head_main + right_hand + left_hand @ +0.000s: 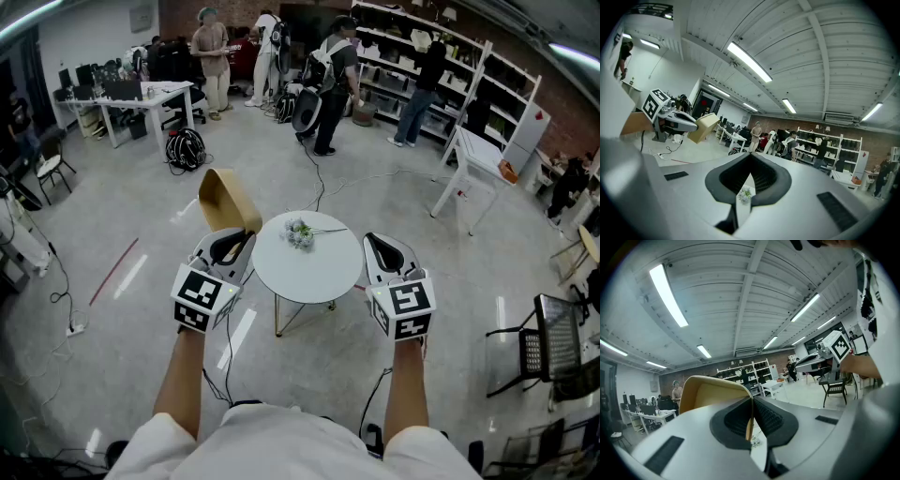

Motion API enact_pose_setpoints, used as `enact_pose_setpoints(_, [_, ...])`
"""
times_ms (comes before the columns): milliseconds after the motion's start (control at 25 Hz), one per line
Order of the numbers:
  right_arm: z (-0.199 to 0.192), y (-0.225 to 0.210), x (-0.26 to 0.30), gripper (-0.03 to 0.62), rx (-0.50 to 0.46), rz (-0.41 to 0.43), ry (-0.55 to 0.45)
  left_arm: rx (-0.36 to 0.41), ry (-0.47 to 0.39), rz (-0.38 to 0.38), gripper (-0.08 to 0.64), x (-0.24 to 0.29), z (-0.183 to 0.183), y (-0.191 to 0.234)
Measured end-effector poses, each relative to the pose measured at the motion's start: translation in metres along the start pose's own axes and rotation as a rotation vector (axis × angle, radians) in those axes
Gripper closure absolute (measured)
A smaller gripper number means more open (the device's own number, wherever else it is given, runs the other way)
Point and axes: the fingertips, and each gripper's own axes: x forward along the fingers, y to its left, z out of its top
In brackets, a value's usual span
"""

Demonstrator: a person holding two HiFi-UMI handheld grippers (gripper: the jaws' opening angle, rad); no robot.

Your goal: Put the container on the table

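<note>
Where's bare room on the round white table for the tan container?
The round white table is bare over its centre, near half and right side, between the small pale flower bunch and the near rim. Only the far part is taken, by those flowers and their stem. The tan container is held up by the left rim.

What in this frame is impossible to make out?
- The container, its bottom and any contents: left gripper view, hidden behind the left gripper body.
- The flower sprig on the table: too small in head view, only a sliver past the right gripper in its view.
- The legs: head view, mostly under the tabletop.
</note>
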Motion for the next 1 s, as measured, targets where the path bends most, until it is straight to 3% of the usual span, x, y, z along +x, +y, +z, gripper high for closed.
enact_pose_setpoints(240, [-0.008, -0.017, 0.002, 0.578, 0.024, 0.019, -0.012, 0.013, 0.018, -0.004, 0.529, 0.013, 0.004, -0.013])
enact_pose_setpoints(560, [-0.032, -0.042, 0.06, 0.577, 0.043, 0.006, 0.009, 0.0, 0.029, -0.013, 0.529, 0.07, -0.021, 0.022])
enact_pose_setpoints(800, [-0.058, -0.067, 0.149, 0.577, 0.045, -0.027, 0.041, -0.012, 0.034, -0.044, 0.529, 0.15, -0.061, 0.078])
enact_pose_setpoints(1000, [-0.053, -0.089, 0.244, 0.578, 0.09, -0.045, 0.043, 0.0, 0.067, -0.098, 0.529, 0.228, -0.086, 0.146])
